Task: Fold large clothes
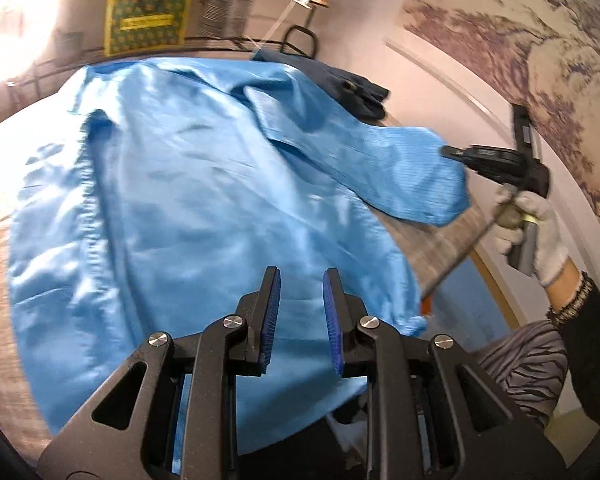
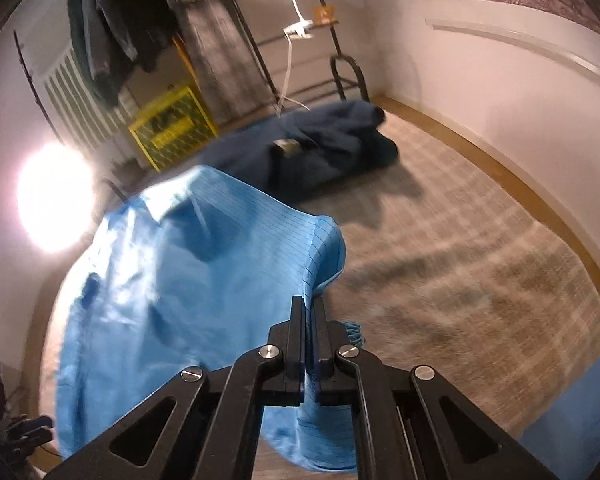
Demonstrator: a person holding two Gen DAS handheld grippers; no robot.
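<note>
A large light-blue garment (image 1: pixel 180 180) lies spread over a grey woven surface (image 2: pixel 460 260). In the left wrist view my left gripper (image 1: pixel 301 280) hovers above its near part, pads apart, with nothing pinched between them. My right gripper (image 2: pixel 308 304) is shut on the edge of a sleeve of the blue garment (image 2: pixel 180 260), which rises in a fold to its fingers. The left wrist view shows that same right gripper (image 1: pixel 456 156) at the right, held by a gloved hand (image 1: pixel 532 220), with the sleeve end lifted off the surface.
A dark navy garment (image 2: pixel 320 140) lies bunched at the far end of the surface, near a black metal frame (image 2: pixel 348 72). Beyond it stand a yellow crate (image 2: pixel 172 128) and hanging clothes (image 2: pixel 120 20). A wall (image 2: pixel 480 80) runs along the right edge.
</note>
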